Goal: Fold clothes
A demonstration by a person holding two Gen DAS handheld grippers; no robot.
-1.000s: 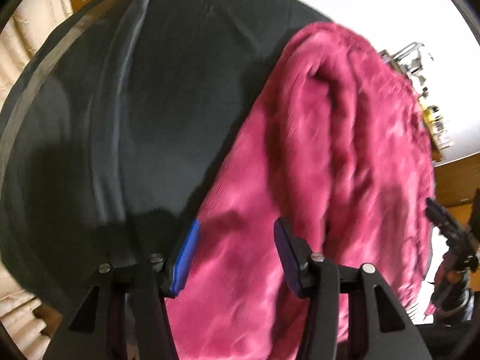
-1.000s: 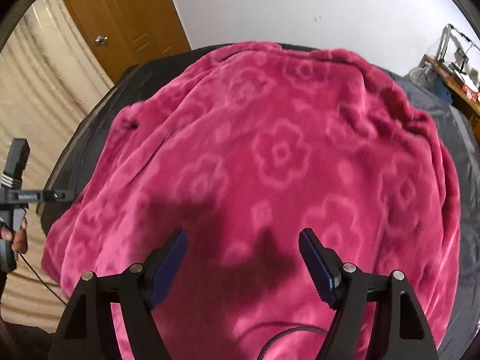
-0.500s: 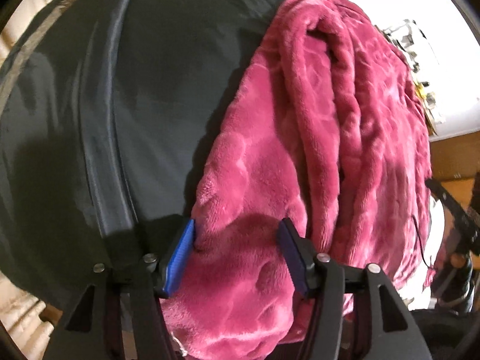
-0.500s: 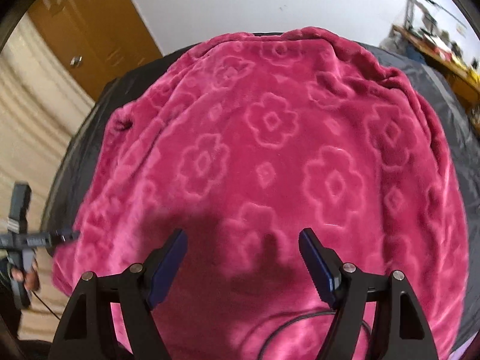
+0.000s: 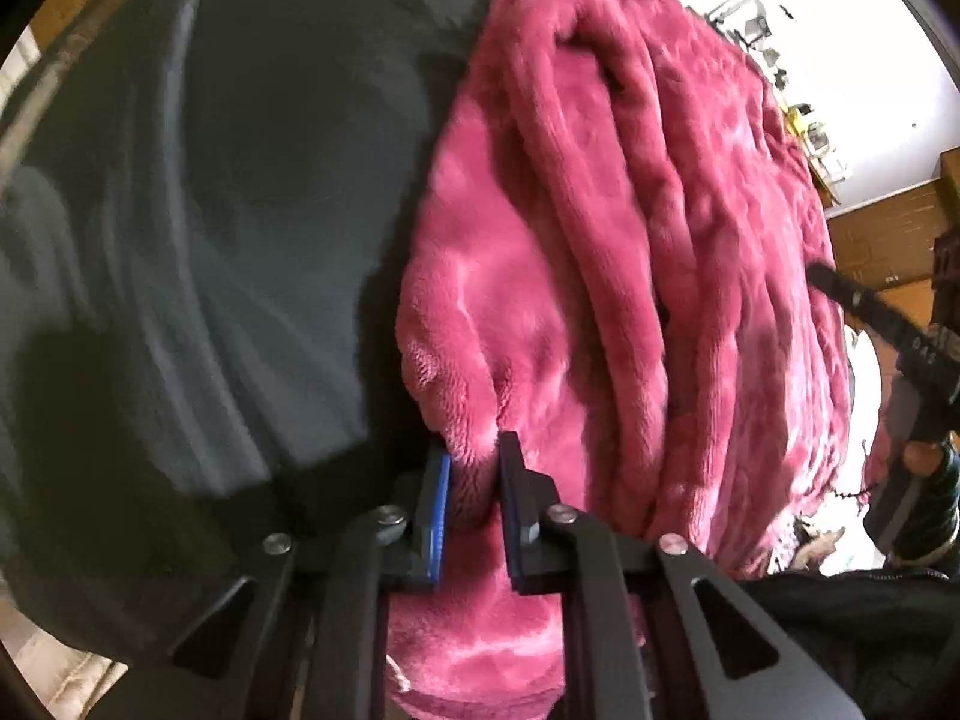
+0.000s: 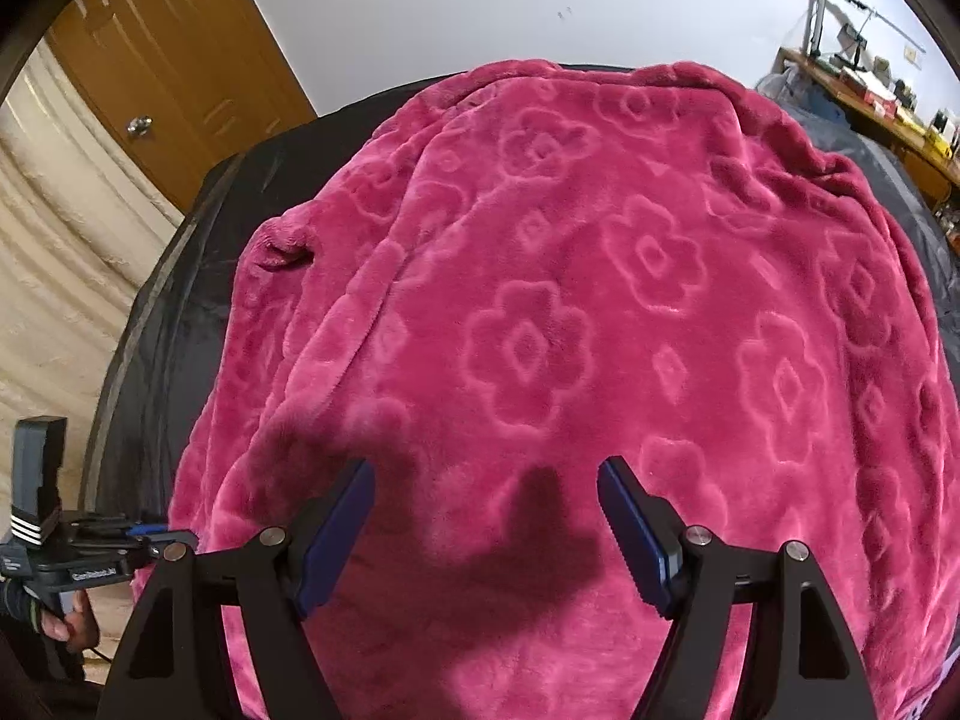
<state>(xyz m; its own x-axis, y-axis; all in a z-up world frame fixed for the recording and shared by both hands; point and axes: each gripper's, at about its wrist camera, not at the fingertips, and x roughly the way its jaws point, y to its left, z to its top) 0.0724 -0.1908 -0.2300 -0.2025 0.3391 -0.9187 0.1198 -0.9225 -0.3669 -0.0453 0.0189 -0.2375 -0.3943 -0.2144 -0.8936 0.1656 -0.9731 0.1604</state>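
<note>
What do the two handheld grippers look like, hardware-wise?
Both the left gripper and the right gripper are matte black, with triangular-cutout linkage arms, silver pivot screws and blue finger pads. Seen from the right wrist, the left unit's grey handle carries small white lettering.

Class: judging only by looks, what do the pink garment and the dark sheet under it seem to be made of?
Pink garment: plush fleece, probably synthetic; thick matte pile with embossed flower shapes, bunching softly where the left gripper has its jaws shut on the edge. Dark sheet: thin woven fabric, possibly nylon or polyester; smooth, faintly shiny, with shallow creases.
</note>
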